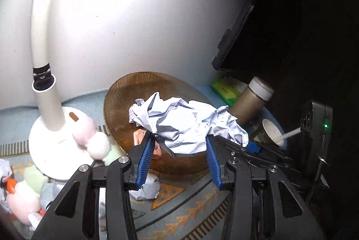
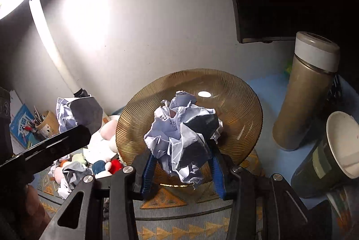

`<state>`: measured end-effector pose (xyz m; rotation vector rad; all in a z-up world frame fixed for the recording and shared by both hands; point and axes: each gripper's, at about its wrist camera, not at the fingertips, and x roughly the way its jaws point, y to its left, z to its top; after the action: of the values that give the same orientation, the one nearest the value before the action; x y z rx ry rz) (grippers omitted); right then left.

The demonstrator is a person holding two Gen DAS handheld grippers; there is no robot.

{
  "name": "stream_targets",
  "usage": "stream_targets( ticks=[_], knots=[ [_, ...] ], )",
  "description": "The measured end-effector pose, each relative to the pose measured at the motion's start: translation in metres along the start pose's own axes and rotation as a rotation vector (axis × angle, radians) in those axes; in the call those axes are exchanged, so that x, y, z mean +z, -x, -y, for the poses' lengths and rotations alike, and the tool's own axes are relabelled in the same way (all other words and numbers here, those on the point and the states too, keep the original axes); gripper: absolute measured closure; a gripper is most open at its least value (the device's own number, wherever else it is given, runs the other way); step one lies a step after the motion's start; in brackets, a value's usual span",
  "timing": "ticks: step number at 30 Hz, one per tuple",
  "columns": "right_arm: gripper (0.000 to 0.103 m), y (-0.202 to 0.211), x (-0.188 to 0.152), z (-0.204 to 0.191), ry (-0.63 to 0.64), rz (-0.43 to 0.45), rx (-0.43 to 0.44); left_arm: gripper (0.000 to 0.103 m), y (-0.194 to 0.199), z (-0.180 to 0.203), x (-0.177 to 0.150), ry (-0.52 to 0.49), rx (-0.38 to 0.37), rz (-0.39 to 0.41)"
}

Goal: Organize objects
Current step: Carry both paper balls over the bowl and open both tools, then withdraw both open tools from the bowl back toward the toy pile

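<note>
The left gripper (image 1: 178, 150) had its blue-padded jaws clamped on a crumpled ball of white paper (image 1: 179, 123), held above the ribbed amber glass plate (image 1: 125, 92) just beyond the jaws. The right gripper (image 2: 181, 163) gripped a second crumpled white paper wad (image 2: 181, 139) the same way, over the same plate (image 2: 242, 92). Below the left jaws another small paper wad (image 1: 145, 189) lay on the blue patterned bench cloth (image 1: 179, 206). Left of those jaws stood the round white base of a desk lamp (image 1: 44, 141), with pink and white plush toys (image 1: 92, 137) touching it. Right of the right jaws stood a tall beige flask with a white cap (image 2: 307, 92), and nearer, a dark green paper cup (image 2: 325, 154).
</note>
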<state>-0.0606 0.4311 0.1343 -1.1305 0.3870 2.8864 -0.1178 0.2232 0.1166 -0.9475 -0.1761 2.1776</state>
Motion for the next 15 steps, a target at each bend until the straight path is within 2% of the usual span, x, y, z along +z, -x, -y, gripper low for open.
stream_targets(
  ticks=[2, 4, 5, 6, 10, 15],
  knots=[
    [0.061, -0.012, 0.003, 0.006, -0.019, -0.010, -0.005, 0.062, -0.020, 0.002, 0.006, -0.018, 0.010, -0.013],
    [0.052, -0.025, 0.005, 0.013, -0.039, -0.036, -0.003, 0.056, -0.038, 0.002, 0.007, -0.024, 0.001, -0.022],
    [0.041, -0.029, 0.005, 0.016, -0.047, -0.043, -0.007, 0.042, -0.046, 0.001, 0.007, -0.019, 0.001, -0.039],
    [0.038, -0.031, 0.004, 0.019, -0.055, -0.040, -0.016, 0.029, -0.053, -0.002, 0.007, -0.002, 0.005, -0.053],
    [0.038, -0.024, -0.001, 0.030, -0.068, -0.031, -0.019, 0.027, -0.054, -0.013, 0.001, 0.047, -0.024, -0.064],
    [0.038, 0.004, -0.010, 0.018, -0.036, 0.003, -0.031, 0.027, -0.013, -0.013, -0.003, 0.064, -0.034, -0.022]
  ],
)
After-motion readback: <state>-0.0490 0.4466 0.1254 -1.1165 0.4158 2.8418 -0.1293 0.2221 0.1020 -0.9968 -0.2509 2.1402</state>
